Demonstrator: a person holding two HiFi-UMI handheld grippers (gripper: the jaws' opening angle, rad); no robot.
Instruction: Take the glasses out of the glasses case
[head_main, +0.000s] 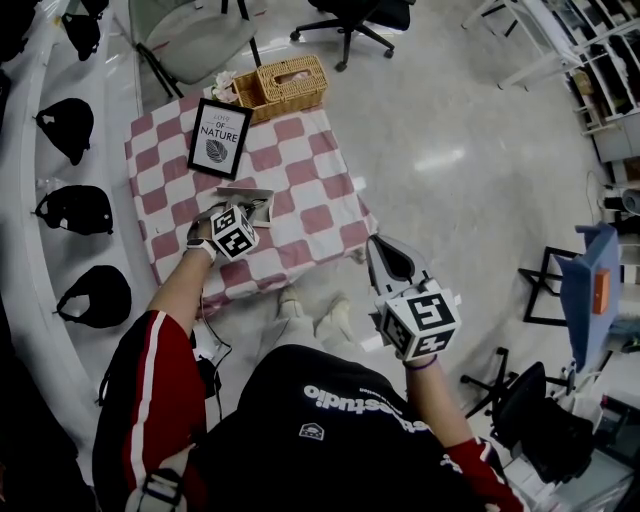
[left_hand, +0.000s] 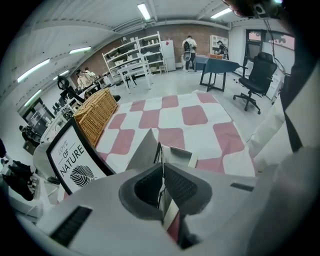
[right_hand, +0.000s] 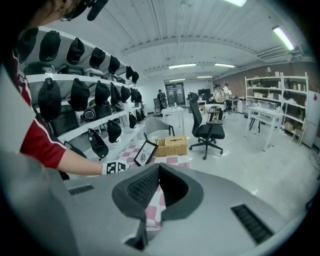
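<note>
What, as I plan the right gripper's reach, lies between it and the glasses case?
Only bare checked tablecloth lies between the right gripper and the glasses case, per the head view.

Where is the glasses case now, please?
Head view, left of centre: the glasses case lies on the checked tablecloth, below the framed sign, in the left claw.

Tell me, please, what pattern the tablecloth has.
The tablecloth has pink-and-white checks; the head view shows it best.

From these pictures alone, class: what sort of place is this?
Probably a lab or workshop space, not a home: metal shelving racks, a wheeled office chair, and rows of black caps on display.
</note>
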